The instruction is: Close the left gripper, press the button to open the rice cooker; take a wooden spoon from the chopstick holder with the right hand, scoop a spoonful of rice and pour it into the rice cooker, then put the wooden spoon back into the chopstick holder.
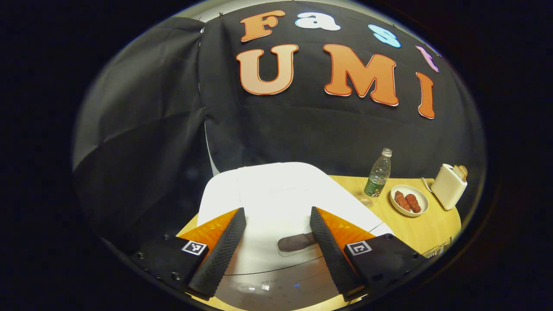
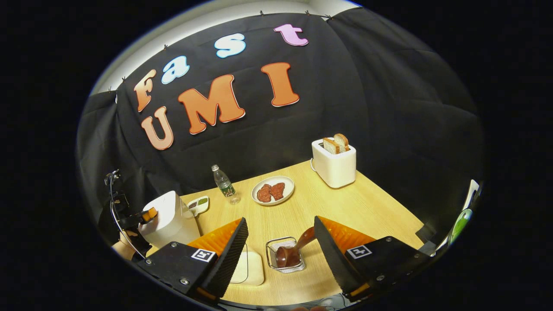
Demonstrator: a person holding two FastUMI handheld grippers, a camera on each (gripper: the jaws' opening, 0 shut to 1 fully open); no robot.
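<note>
White rice cooker (image 1: 276, 203) beneath left tool (image 1: 278, 239)

A table (image 2: 345, 203) stands against the booth's cloth wall. At its left end sits the rice cooker (image 2: 166, 220), with a small dish (image 2: 198, 205) just behind it to the right. Along the back, going right, come a bottle (image 2: 224, 183), a plate (image 2: 273, 190) with two pieces of food on it, then a toaster (image 2: 333, 162) with bread slices in its slots. Near the front edge a wire chopstick holder (image 2: 285, 255) has the wooden spoon (image 2: 293, 250) lying in it, beside a flat container (image 2: 247, 268) on its left.
</note>
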